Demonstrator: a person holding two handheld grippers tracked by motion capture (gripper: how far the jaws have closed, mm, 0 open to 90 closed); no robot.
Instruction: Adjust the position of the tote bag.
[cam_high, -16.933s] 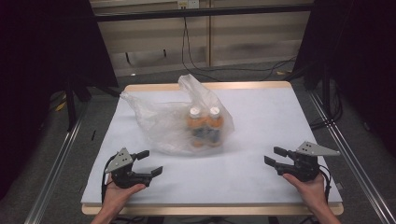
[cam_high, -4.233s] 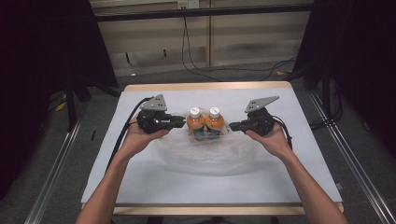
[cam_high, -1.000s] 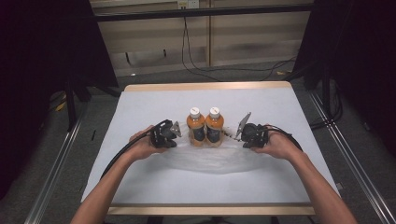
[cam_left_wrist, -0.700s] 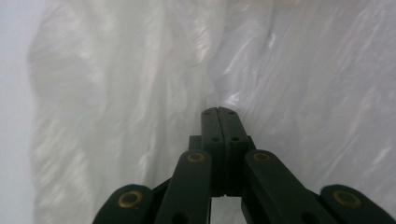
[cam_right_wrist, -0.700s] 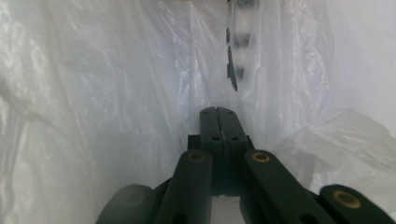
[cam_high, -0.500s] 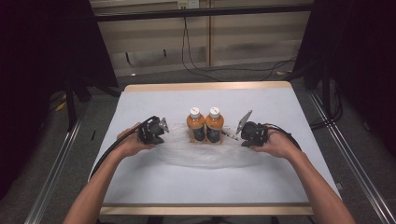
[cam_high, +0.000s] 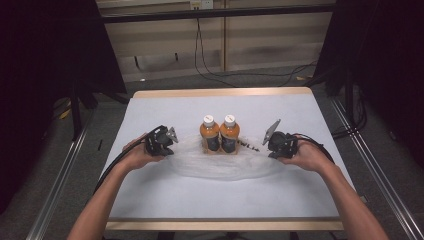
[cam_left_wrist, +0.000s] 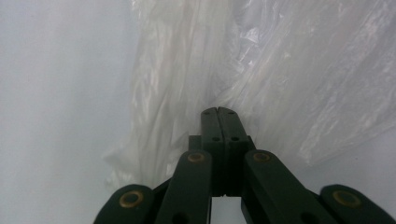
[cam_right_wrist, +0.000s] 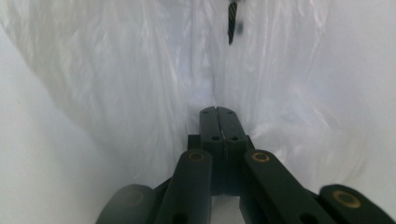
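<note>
Two orange plastic bottles with white caps (cam_high: 220, 134) stand side by side, touching, between the left gripper (cam_high: 161, 141) and the right gripper (cam_high: 280, 144). A crumpled clear plastic bag (cam_high: 220, 165) lies flat on the white rectangular table (cam_high: 220, 200), spread from one gripper to the other, beneath and nearer the person than the bottles.

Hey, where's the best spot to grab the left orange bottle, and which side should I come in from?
Probably the waist of the left bottle, from its open left side. It stands upright, touching the right bottle, so a grip across both sides has no room. The clear plastic bag lies flattened around its base.
</note>
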